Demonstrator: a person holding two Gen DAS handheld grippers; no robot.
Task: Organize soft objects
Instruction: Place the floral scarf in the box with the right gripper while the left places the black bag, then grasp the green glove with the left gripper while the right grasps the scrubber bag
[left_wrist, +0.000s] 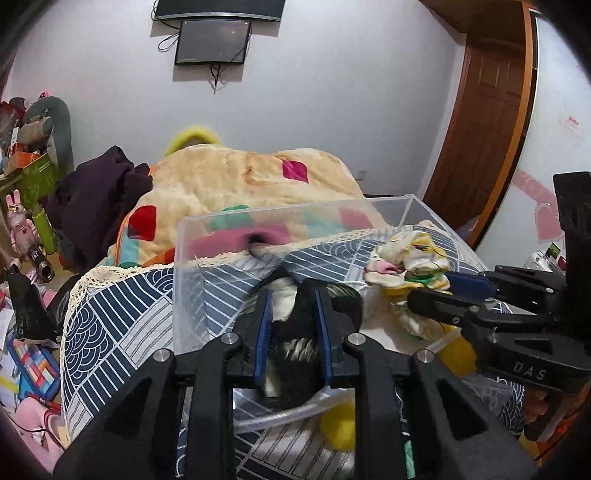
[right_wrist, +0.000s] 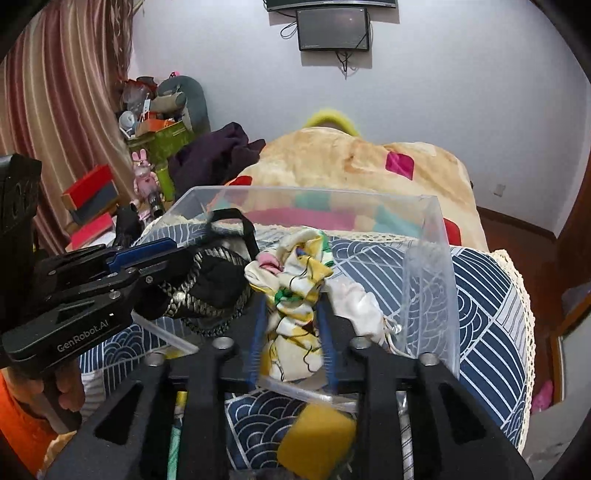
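Biggest thing in my view is the blanket, cream with coloured patches, heaped at the far side, with a dark purple garment bunched at its left. In front of it lies the blue and white patterned cloth with a lace edge, covering the surface I am working over. On that cloth sits the clear plastic box, its open top facing me in both wrist views.

My left gripper reaches over the near wall of the box, its blue pads pinched on a black fabric item trimmed with a black and white braided band; a black strap loops up from it toward the far wall. That piece hangs at the left side of the box.

My right gripper is closed on a cream scarf printed in yellow, green and pink, which bunches up between the fingers and spills above them, held in the middle of the box just beside the black item. To the right of the scarf a small white cloth pouch lies inside the box against its right wall.

Near my right gripper's base, outside the box, sits a yellow sponge.
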